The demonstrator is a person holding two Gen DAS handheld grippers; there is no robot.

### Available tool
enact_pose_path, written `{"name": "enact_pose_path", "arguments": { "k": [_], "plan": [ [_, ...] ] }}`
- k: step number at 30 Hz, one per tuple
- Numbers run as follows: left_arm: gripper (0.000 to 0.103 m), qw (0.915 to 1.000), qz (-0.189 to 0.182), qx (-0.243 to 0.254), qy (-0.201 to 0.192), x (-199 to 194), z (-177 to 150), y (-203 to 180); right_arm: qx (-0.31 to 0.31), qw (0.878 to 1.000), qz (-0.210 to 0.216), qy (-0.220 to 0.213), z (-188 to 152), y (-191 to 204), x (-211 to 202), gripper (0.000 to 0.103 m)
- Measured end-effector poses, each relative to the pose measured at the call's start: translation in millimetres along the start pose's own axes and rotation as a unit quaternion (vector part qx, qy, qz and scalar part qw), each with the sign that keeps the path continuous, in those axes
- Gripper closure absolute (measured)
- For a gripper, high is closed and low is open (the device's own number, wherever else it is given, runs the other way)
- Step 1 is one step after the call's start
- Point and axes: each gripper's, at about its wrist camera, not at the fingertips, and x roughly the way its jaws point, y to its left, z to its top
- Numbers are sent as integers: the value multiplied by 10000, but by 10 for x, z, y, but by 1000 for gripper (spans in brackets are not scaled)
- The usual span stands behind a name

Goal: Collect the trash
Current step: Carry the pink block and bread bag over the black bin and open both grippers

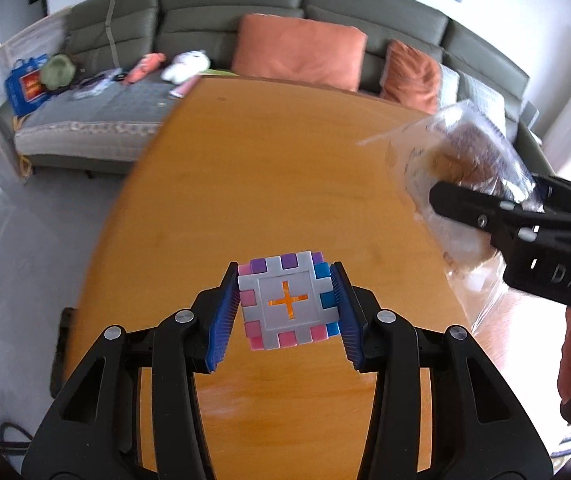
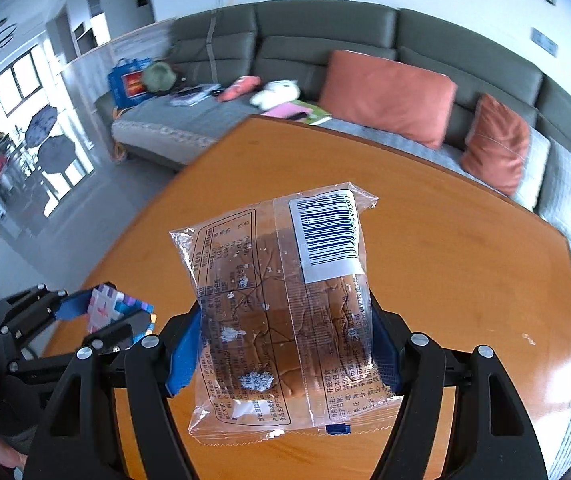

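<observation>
Landmark: the round orange wooden desk (image 1: 285,184); every place below is told against it.
Left hand-held gripper (image 1: 285,304): clenched on a small cube of interlocking grey, pink, purple and blue plastic pieces (image 1: 287,300), its blue ribbed pads pressing two opposite faces; the cube hangs above the desk's near part.
Right hand-held gripper (image 2: 285,344): grasping a clear plastic snack wrapper with a barcode label and a brown bun inside (image 2: 281,312), pads on the pack's two long edges, low on the pack; it is held clear above the desk, to the right of the cube.
Cube, handling: looks stiff and light; the flat faces give the pads a sure seat, though a hard squeeze might push the pieces apart.
Wrapper, handling: thin, slick film over a soft filling; likely light and easily crushed. A hold across the filled middle seems safer than one on the crimped ends, which could slip.
Container, wrapper: sealed at top and bottom as far as can be seen; holds the bun and white crumbs.
Container, bin: none in either view, so the drop-off place cannot be told.
Desk top: bare apart from a small pale speck near its right edge.
Beyond the desk: grey-green sofa (image 2: 325,32) with orange cushions, soft toys, and a blue bag.
</observation>
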Motion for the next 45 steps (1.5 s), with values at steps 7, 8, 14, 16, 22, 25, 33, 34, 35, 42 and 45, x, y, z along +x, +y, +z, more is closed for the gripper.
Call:
{"name": "enact_pose_path", "arguments": {
  "k": [7, 8, 14, 16, 22, 25, 33, 34, 35, 42, 45],
  "plan": [
    [59, 9981, 310, -516, -121, -297, -184, 903, -433, 9981, 426, 100, 179, 1024, 192, 31],
    [59, 9974, 356, -609, -136, -334, -223, 1022, -482, 9977, 472, 105, 184, 1140, 205, 31],
    [59, 9893, 730, -1241, -216, -607, -549, 1845, -937, 9916, 875, 193, 298, 2025, 346, 31],
    [59, 9854, 847, -1461, -227, -697, -684, 2112, -1111, 9885, 1002, 229, 317, 2323, 399, 31],
    [59, 9693, 1253, -2110, -164, -900, -1051, 2869, -1520, 9771, 1433, 414, 351, 3166, 582, 31],
    [59, 9611, 1441, -2354, -100, -994, -1238, 3169, -1682, 9705, 1638, 557, 350, 3537, 686, 31],
    [59, 9378, 1874, -2917, 181, -1101, -1651, 3834, -1939, 9531, 2012, 1166, 289, 4363, 1035, 31],
    [59, 9360, 1904, -2954, 215, -1109, -1678, 3896, -1953, 9501, 2071, 1273, 304, 4476, 1095, 31],
    [59, 9334, 1955, -2997, 265, -1105, -1707, 3962, -1953, 9476, 2113, 1389, 314, 4573, 1142, 31],
    [6, 9154, 2383, -3221, 391, -1072, -1704, 4282, -1969, 9412, 2321, 1469, 448, 4966, 1191, 20],
    [6, 9081, 2382, -3421, 394, -1093, -1741, 4383, -2115, 9407, 2295, 1327, 467, 5056, 1157, 20]
  ]
}}
